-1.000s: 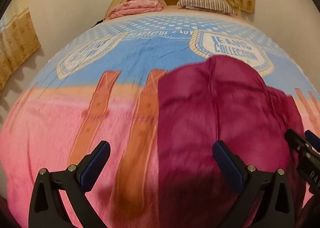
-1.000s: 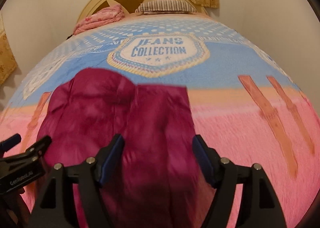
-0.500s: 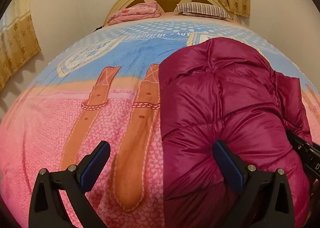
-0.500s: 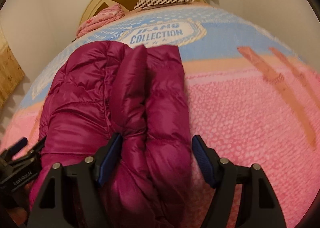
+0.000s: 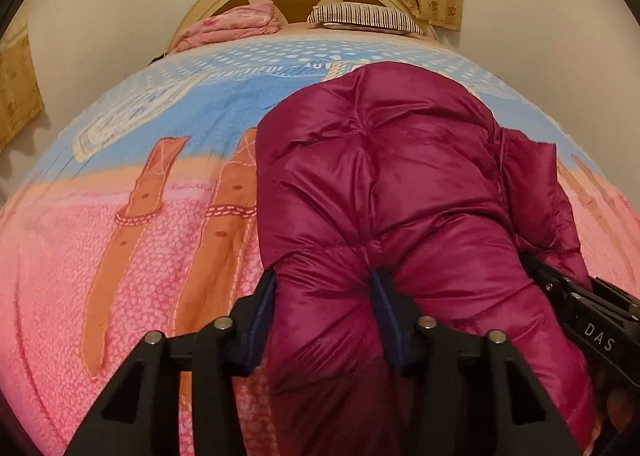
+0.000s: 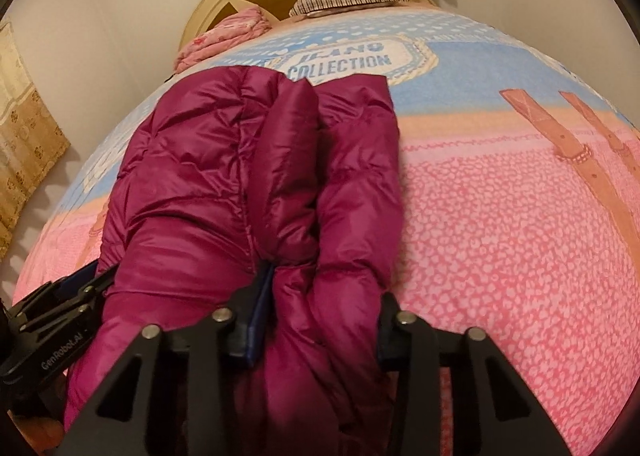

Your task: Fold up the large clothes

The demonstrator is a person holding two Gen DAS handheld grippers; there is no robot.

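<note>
A magenta puffer jacket point(image 5: 384, 184) lies folded lengthwise on the bed, its near end toward me; it also shows in the right wrist view point(image 6: 224, 176). My left gripper point(image 5: 324, 308) is shut on the near left edge of the jacket. My right gripper point(image 6: 320, 308) is shut on the near right part of the jacket, with padding bulging between the blue pads. Each gripper shows at the edge of the other's view: the right one point(image 5: 580, 316), the left one point(image 6: 60, 316).
The bed carries a pink and blue blanket point(image 5: 120, 240) with strap prints and a "JEANS COLLECTION" badge point(image 6: 344, 60). A folded pink cloth point(image 5: 228, 26) and a striped pillow point(image 5: 364, 14) lie by the headboard. Walls and curtains surround the bed.
Both grippers moved forward and down onto the near end of the jacket and closed on it. They were wide open in the earlier frames.
</note>
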